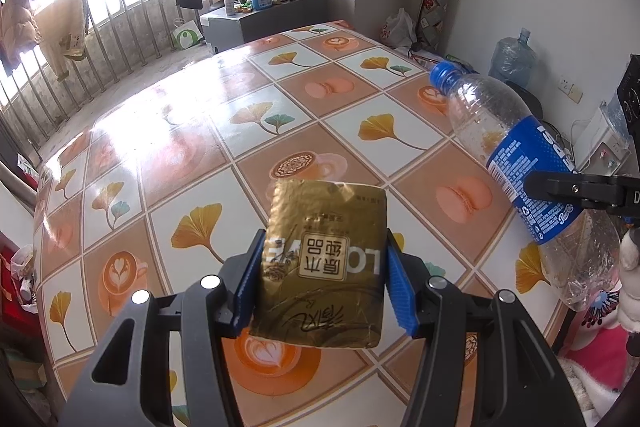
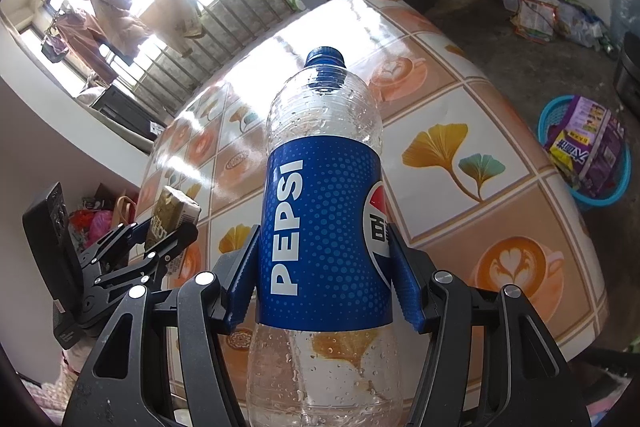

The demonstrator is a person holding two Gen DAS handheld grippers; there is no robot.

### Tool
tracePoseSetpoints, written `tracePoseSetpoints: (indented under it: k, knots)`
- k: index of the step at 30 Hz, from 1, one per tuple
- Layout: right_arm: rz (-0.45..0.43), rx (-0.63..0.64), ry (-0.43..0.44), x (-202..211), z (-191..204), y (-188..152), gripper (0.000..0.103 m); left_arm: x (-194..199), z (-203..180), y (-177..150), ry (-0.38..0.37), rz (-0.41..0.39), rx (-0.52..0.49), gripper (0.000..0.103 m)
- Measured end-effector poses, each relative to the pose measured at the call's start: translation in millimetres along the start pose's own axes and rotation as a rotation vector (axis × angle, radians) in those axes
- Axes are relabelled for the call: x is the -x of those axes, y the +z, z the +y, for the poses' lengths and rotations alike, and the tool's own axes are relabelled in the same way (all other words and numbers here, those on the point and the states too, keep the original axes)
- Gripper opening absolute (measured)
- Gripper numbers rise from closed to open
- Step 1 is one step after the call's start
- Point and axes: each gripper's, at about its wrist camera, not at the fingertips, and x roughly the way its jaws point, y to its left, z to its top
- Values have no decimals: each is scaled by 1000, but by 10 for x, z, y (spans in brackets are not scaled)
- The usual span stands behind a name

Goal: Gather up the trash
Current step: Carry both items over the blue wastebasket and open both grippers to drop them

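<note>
My left gripper is shut on a gold tissue pack with Chinese print and holds it above the patterned table. The pack also shows at the left of the right wrist view, in the left gripper. My right gripper is shut on an empty Pepsi bottle with a blue cap, clamped at its blue label, above the table. In the left wrist view the bottle hangs tilted at the right, held by the right gripper.
A blue basket with purple and yellow wrappers stands on the floor right of the table. A cluttered cabinet stands beyond the table's far edge. A water jug and bags sit by the right wall. A railing runs under the window.
</note>
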Motion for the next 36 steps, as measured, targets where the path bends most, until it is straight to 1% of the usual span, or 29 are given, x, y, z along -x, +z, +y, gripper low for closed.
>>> tracePoseSetpoints:
  k: [5, 8, 12, 15, 18, 22, 26, 28, 30, 34, 36]
  knots:
    - [-11, -20, 17, 36, -91, 5, 56, -16, -68, 37, -3, 3, -12, 54]
    - [-17, -42, 44, 69, -168, 2, 56, -40, -136, 95, -10, 6, -28, 54]
    - [-32, -71, 55, 111, -300, 14, 56, -77, -262, 247, -33, 2, -53, 54]
    - [-60, -110, 95, 190, -444, 16, 56, -142, -409, 416, -56, -1, -90, 54]
    - [-108, -159, 122, 331, -640, 54, 56, -205, -598, 648, -104, -8, -125, 54]
    - [-208, -255, 89, 644, -1040, 116, 56, -308, -939, 1075, -203, -25, -165, 54]
    - [-331, -439, 54, 982, -1664, 89, 56, -514, -1441, 1554, -322, -28, -214, 54]
    - [-351, -544, 3, 1054, -2000, 30, 56, -704, -1745, 1774, -387, -3, -232, 54]
    - [-350, -648, -17, 1042, -2325, -32, 56, -965, -2075, 1961, -435, 46, -246, 54]
    - [-299, -822, 17, 788, -2878, -41, 56, -1589, -2739, 2259, -513, 181, -267, 54]
    - [-275, -906, 64, 610, -3172, 20, 58, -1909, -3076, 2366, -523, 243, -281, 54]
